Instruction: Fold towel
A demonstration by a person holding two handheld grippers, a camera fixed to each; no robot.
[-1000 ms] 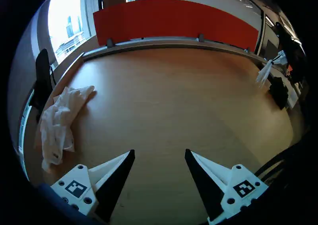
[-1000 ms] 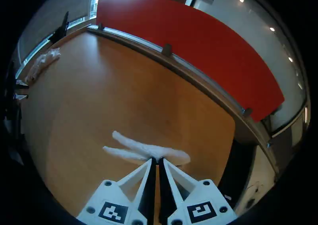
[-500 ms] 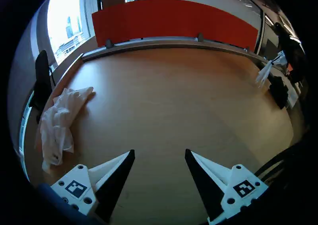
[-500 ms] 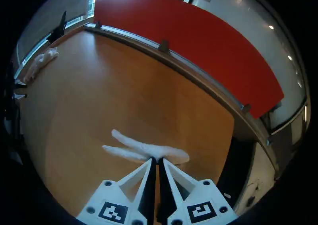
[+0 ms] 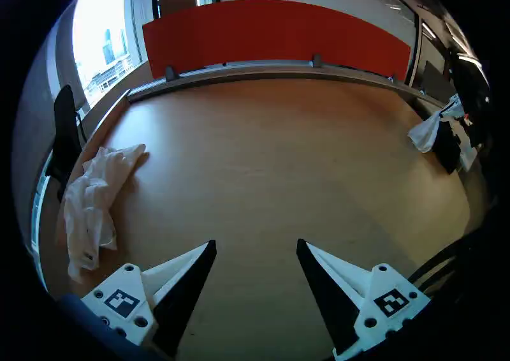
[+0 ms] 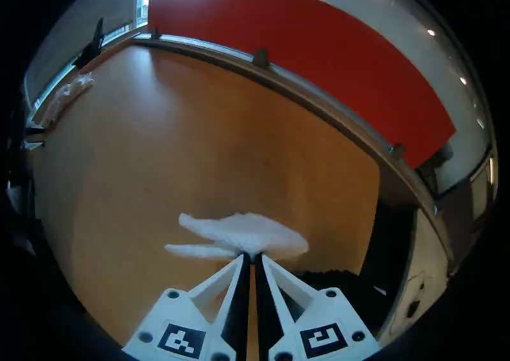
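Observation:
My right gripper (image 6: 254,257) is shut on a white towel (image 6: 245,235), which hangs bunched from its fingertips above the wooden table (image 6: 159,157). In the left gripper view that same towel (image 5: 425,133) dangles at the far right near the table's edge. My left gripper (image 5: 255,252) stands open over the table's near side with nothing between its fingers. A second white cloth (image 5: 95,198) lies crumpled on the table at the left; in the right gripper view this cloth (image 6: 64,96) appears far off at the upper left.
A red partition (image 5: 274,32) and a metal rail (image 5: 255,71) run along the table's far edge. A dark chair (image 5: 65,131) stands beyond the left edge by the windows. Dark objects (image 5: 449,147) sit off the table's right side.
The right gripper has moved with the towel, which now hangs lower and spreads wider. The left gripper has hardly moved.

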